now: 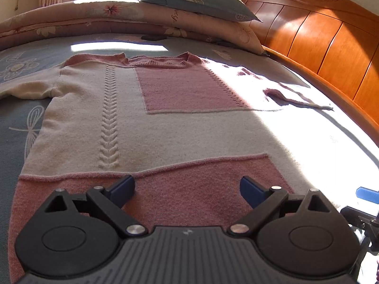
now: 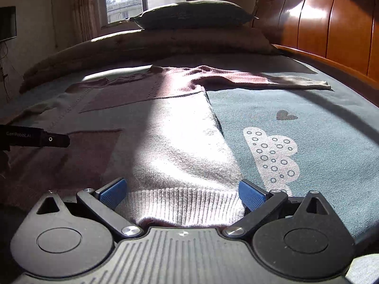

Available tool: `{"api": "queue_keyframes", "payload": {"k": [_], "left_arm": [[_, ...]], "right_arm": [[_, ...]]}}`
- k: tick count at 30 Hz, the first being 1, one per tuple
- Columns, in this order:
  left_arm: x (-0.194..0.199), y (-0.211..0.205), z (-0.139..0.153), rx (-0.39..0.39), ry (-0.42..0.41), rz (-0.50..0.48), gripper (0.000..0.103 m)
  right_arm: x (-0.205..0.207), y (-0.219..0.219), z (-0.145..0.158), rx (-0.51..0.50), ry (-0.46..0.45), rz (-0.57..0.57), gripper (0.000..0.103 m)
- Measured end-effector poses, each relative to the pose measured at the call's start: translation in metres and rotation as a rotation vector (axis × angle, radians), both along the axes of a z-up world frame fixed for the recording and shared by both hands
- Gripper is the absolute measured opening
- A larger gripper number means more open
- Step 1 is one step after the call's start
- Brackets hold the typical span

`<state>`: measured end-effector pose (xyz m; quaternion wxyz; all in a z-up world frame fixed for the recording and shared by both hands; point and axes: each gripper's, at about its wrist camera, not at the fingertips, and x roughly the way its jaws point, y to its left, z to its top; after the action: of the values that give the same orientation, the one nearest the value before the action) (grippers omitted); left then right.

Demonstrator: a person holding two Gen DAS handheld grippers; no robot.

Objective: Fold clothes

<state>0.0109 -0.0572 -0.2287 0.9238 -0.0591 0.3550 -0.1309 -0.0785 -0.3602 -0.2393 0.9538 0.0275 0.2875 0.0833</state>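
On a sunlit blue bedspread (image 2: 319, 127), my left gripper (image 1: 187, 190) and right gripper (image 2: 181, 193) hover spread wide and empty over the hem of a cream-and-pink sweater (image 1: 146, 127) lying flat, sleeves out, collar toward the stacked pillows (image 1: 189, 2).

left gripper (image 1: 187, 190): jaws spread wide, blue pads (image 1: 123, 190) well apart, held low and level, aimed toward the far side | right gripper (image 2: 181, 193): jaws spread wide, blue pads (image 2: 112, 193) well apart, held low, just right of the left one
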Motion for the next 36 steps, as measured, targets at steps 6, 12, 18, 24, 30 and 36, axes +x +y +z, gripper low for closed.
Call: {"api": "queue_keyframes", "payload": {"k": [6,12,18,24,30,36], "left_arm": [[-0.004,0.005,0.007,-0.029,-0.006,0.014,0.095],[0.003,0.014,0.006,-0.072,0.055,0.047,0.095],[-0.001,0.015,0.011,-0.073,0.047,0.031,0.095],[0.002,0.030,0.014,-0.049,0.049,0.108,0.095],[0.006,0.040,0.012,-0.027,0.074,0.138,0.095],[0.005,0.042,0.012,-0.019,0.073,0.136,0.095]], "right_arm": [[0.043,0.026,0.012,0.191,0.066,0.149,0.102],[0.030,0.009,-0.002,0.369,0.231,0.126,0.103],[0.024,0.023,0.018,0.348,0.268,0.185,0.103],[0.062,0.076,0.017,0.251,0.236,0.259,0.102],[0.051,0.105,-0.005,-0.165,0.131,0.235,0.103],[0.013,0.078,-0.005,-0.163,0.191,0.279,0.103]]}}
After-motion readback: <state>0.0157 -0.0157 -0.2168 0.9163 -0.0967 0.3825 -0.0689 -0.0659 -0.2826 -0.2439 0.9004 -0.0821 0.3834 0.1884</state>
